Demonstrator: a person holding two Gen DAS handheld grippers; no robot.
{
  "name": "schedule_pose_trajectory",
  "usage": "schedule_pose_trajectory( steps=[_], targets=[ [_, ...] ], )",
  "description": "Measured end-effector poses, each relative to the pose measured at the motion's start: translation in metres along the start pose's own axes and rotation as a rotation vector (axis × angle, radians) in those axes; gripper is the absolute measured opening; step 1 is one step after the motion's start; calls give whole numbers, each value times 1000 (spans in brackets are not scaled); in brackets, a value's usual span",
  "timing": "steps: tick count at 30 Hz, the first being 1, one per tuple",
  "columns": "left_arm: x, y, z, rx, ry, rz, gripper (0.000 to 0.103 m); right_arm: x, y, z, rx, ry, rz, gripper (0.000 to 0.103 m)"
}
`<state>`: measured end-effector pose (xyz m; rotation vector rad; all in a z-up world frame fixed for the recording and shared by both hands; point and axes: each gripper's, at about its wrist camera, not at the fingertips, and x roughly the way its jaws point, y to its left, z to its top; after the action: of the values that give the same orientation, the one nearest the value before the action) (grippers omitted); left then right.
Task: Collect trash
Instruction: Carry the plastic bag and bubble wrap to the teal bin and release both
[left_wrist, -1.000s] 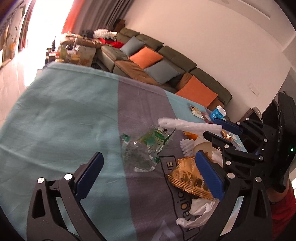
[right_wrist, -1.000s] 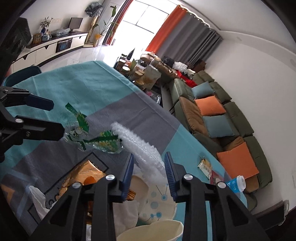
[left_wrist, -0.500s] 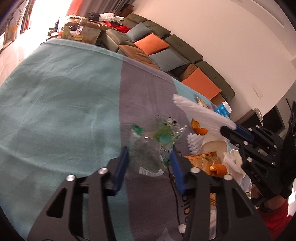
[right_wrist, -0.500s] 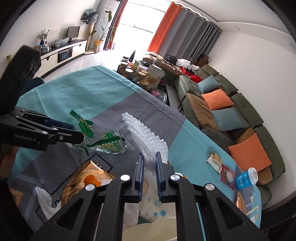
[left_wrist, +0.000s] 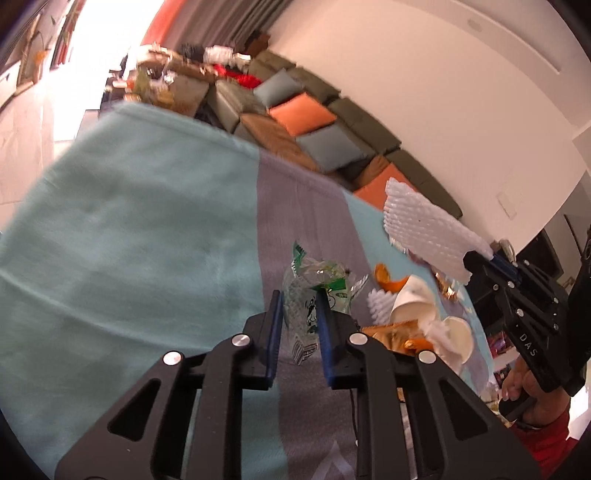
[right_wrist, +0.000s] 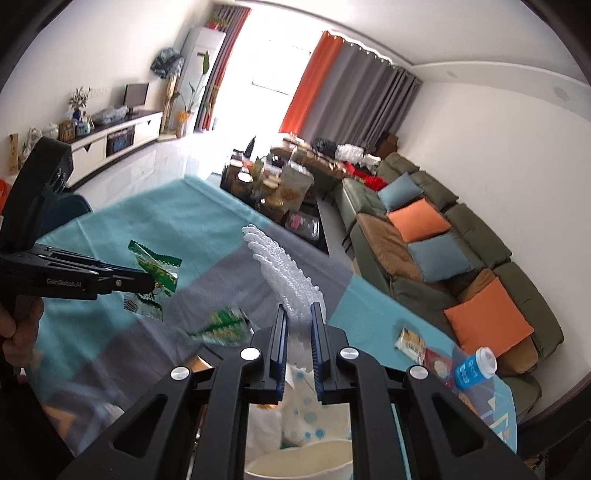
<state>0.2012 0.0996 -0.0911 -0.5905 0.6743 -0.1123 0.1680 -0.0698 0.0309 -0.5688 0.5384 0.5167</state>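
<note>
My left gripper (left_wrist: 300, 302) is shut on a crumpled clear and green plastic wrapper (left_wrist: 314, 291) and holds it above the teal and grey tablecloth (left_wrist: 147, 240). The same gripper and wrapper (right_wrist: 155, 273) show at the left of the right wrist view. My right gripper (right_wrist: 299, 314) is shut on a white foam fruit net (right_wrist: 284, 269) held up over the table; the net also shows in the left wrist view (left_wrist: 424, 229). A second green wrapper (right_wrist: 221, 325) looks blurred just below it.
Paper cups (left_wrist: 413, 302), orange peel (left_wrist: 388, 280), a gold foil bag (left_wrist: 395, 332) and tissue lie at the table's right. A blue cup (right_wrist: 474, 367) and snack packets (right_wrist: 408, 338) lie near the far edge. A white bin rim (right_wrist: 295, 458) sits below my right gripper. A sofa (right_wrist: 443, 236) stands behind.
My left gripper has closed on the clear and green wrapper and lifted it off the table. My right gripper has closed tighter on the foam net and raised it.
</note>
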Motion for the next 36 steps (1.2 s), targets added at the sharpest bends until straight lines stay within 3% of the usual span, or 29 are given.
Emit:
schedule_pose_trajectory(
  steps=[8, 15, 20, 29, 36],
  targets=[
    [-82, 29, 7, -12, -153, 81, 18, -18, 28, 30, 35, -102, 112, 10],
    [-157, 65, -2, -46, -253, 194, 18, -22, 79, 59, 44, -171, 281, 10],
    [-204, 97, -13, -80, -306, 305, 18, -12, 124, 82, 64, -182, 456, 10],
    [-266, 172, -26, -170, -335, 555, 19, 42, 204, 120, 152, -54, 739, 10],
    [-265, 222, -25, -197, -263, 639, 20, 88, 262, 125, 173, 97, 805, 10]
  ],
)
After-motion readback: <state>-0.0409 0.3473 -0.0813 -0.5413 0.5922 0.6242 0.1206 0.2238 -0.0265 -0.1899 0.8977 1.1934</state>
